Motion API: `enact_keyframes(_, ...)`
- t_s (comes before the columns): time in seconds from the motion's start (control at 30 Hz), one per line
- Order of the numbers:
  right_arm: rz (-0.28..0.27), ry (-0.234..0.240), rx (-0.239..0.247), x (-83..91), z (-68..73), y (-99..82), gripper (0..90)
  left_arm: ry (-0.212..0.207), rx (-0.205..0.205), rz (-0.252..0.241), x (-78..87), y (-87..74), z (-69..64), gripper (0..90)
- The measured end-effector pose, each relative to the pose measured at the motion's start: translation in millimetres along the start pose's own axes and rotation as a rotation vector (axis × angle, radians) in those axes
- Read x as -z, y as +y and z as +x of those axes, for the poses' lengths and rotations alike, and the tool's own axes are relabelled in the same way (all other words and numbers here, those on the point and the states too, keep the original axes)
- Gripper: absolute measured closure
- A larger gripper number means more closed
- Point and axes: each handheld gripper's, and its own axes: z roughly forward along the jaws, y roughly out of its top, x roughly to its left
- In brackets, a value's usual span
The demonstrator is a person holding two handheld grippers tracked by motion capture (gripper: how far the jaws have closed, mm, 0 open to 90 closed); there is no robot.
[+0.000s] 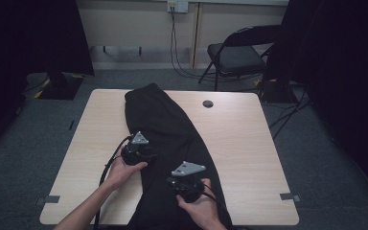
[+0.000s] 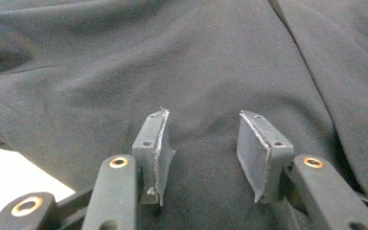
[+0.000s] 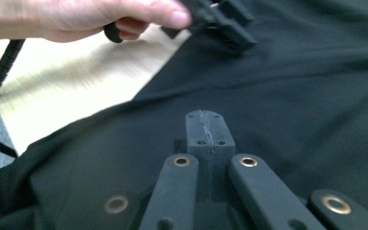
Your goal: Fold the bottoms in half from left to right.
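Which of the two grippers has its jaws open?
The left gripper: a clear gap between its pads over the black fabric garment. The right gripper has its pads pressed together.

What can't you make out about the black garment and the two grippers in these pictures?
- Garment, high view: near end cut off by the bottom edge; the hands and grippers cover part of it.
- Right gripper, its own view: fingers pressed together; whether they pinch cloth is hidden.
- Left gripper, its own view: fingers apart; contact with the cloth unclear.
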Motion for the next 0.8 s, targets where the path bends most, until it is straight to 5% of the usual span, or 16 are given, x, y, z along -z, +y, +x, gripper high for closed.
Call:
enact_keyframes(0.03, 0.0, 0.0, 0.0, 0.0, 0.0, 0.0, 90.0, 0.0, 0.0, 0.0, 0.0, 0.0, 0.0, 54.5)
enact_keyframes(0.1, -0.019, -0.005, -0.05, 11.2, -9.6, -2.9, 90.0, -0.017, 0.064, -0.018, -1.0, 0.0, 1.7, 53.9)
enact_keyframes(0.17, 0.015, 0.024, -0.067, -2.4, -7.6, -1.9, 77.2, -0.022, 0.052, -0.012, -0.8, 0.2, 3.4, 54.0)
enact_keyframes(0.2, 0.035, 0.04, -0.05, -11.3, -1.1, -0.1, 78.1, -0.01, 0.017, -0.004, -1.1, 0.6, 1.5, 54.0)
enact_keyframes(0.4, 0.082, 0.104, -0.002, -58.2, 28.1, 8.4, 68.3, -0.023, 0.026, -0.012, -0.9, -0.4, 3.1, 54.0)
enact_keyframes(0.8, 0.124, -0.034, -0.006, -93.9, 40.8, 19.8, 55.1, -0.005, -0.005, -0.007, -0.9, 0.0, 1.7, 54.0)
